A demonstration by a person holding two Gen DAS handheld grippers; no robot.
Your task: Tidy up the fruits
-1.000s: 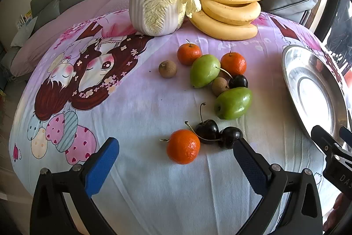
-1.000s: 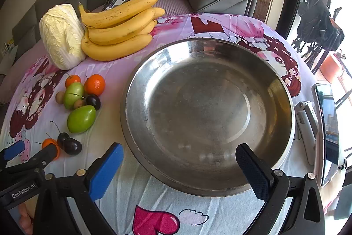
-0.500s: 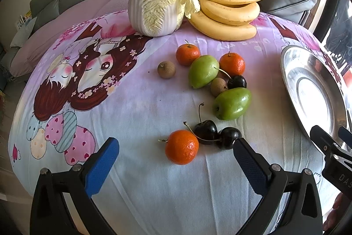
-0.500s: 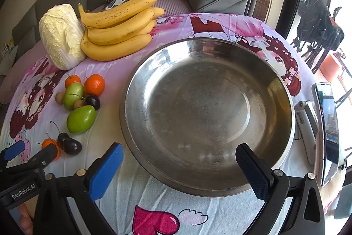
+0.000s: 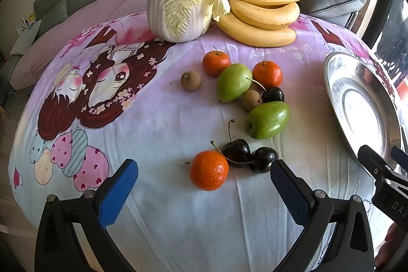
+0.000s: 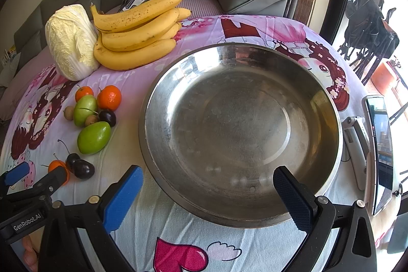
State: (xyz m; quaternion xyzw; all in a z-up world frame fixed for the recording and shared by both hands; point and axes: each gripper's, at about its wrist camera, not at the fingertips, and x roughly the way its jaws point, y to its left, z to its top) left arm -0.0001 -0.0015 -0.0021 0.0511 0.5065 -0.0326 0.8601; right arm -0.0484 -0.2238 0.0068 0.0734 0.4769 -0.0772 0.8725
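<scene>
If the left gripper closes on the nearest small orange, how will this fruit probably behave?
The nearest orange is round and lies free on the cloth, so it may roll if a finger nudges it first. It seems to touch a dark cherry, which could shift too. Its skin looks dimpled, not glossy, so the open left gripper should probably hold it.

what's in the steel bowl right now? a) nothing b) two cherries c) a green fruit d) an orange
a: in the right wrist view the steel bowl shows only bare metal, and the cherries, oranges and green fruits all lie on the cloth beside it.
</scene>
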